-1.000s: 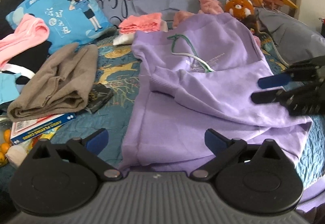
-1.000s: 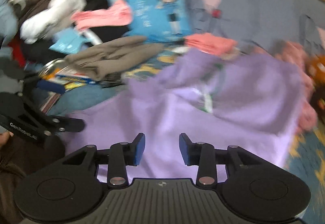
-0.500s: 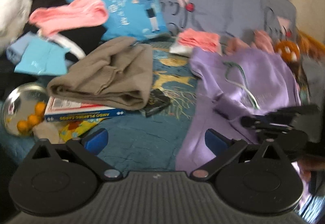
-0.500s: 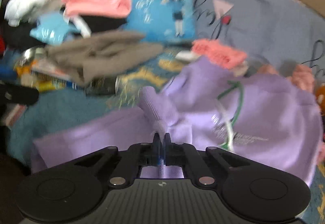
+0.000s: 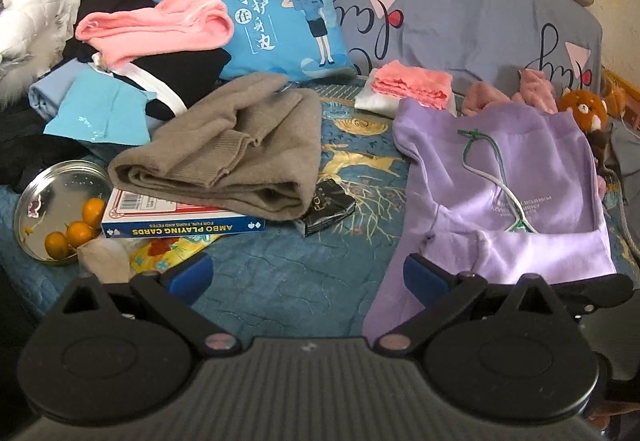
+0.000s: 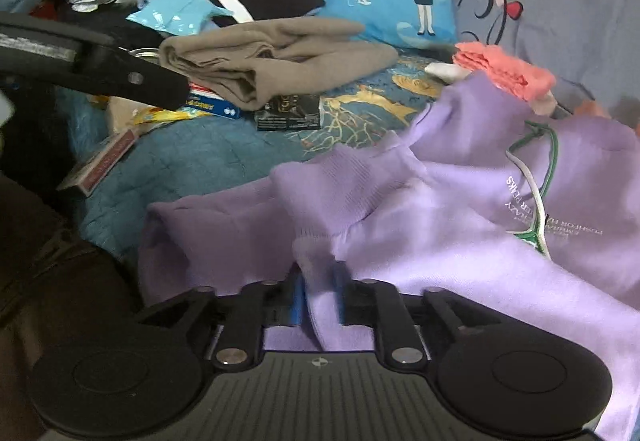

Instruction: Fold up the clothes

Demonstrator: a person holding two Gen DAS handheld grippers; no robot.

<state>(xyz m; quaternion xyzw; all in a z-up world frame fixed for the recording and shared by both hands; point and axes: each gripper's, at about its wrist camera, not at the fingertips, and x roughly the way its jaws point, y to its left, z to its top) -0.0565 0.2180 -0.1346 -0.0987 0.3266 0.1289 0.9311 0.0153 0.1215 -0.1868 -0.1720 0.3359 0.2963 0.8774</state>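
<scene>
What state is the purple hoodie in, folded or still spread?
Partly folded. The purple hoodie has a sleeve laid across its front, body otherwise flat on the bed; the right claw pinches its fabric.

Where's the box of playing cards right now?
In the left wrist view, the playing card box lies at left, under the folded brown sweater, beside the metal dish of small oranges.

Bed layout ahead of the left gripper (image 5: 306,275)
Folded taupe knit sweater (image 5: 224,157) lies ahead-left on the blue playing-card box (image 5: 182,227); lilac sweatshirt (image 5: 508,177) ahead-right.

Soft, even daylight, sharp in the left view; the right view is slightly motion-blurred, with fisheye bending and dark corners.
</scene>
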